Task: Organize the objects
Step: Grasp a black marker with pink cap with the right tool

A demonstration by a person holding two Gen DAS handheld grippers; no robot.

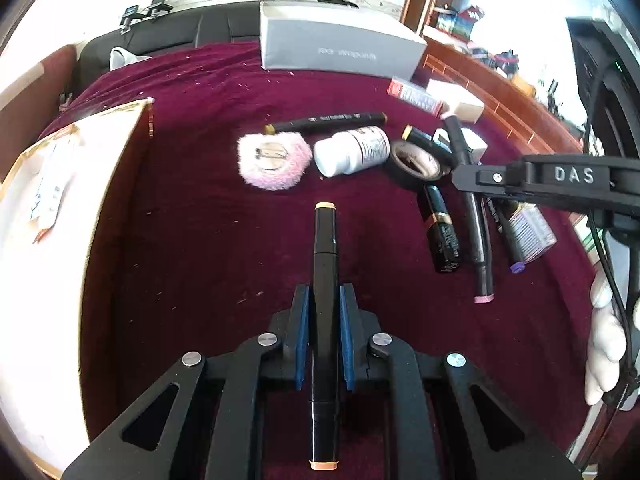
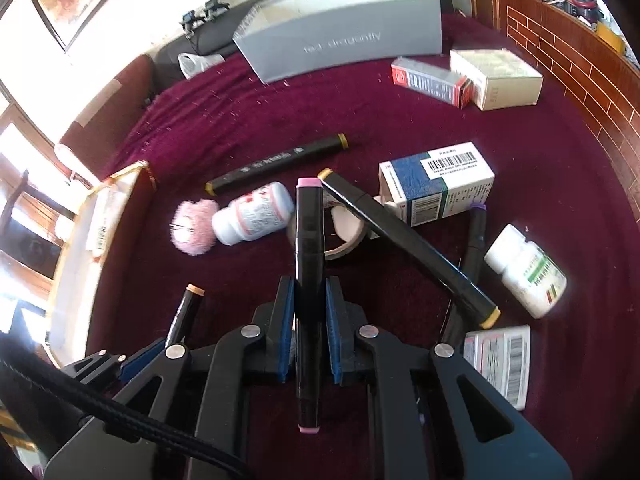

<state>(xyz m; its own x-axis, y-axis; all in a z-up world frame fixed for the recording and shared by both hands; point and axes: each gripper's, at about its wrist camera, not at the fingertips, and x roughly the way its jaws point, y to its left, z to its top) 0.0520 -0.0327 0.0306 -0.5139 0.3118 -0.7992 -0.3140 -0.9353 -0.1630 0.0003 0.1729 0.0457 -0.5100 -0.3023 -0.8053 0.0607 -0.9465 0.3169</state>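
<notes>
My left gripper (image 1: 325,294) is shut on a black marker with peach caps (image 1: 325,248), which points forward over the maroon cloth (image 1: 224,240). My right gripper (image 2: 309,286) is shut on a black marker with pink caps (image 2: 308,220), its blue pads pressing on both sides. In the left wrist view the right gripper (image 1: 466,178) reaches in from the right, and the pink-capped marker (image 1: 480,248) hangs down through it. In the right wrist view the left gripper (image 2: 136,360) and its peach-capped marker (image 2: 186,312) sit at the lower left.
A pink puff (image 1: 274,160), a white bottle (image 1: 352,150), a tape roll (image 1: 418,164), a black lipstick tube (image 1: 440,236) and a yellow-capped marker (image 1: 324,122) lie ahead. An open carton (image 1: 60,200) stands left and a grey box (image 1: 340,44) at the back. Medicine boxes (image 2: 436,184) and another bottle (image 2: 528,272) lie right.
</notes>
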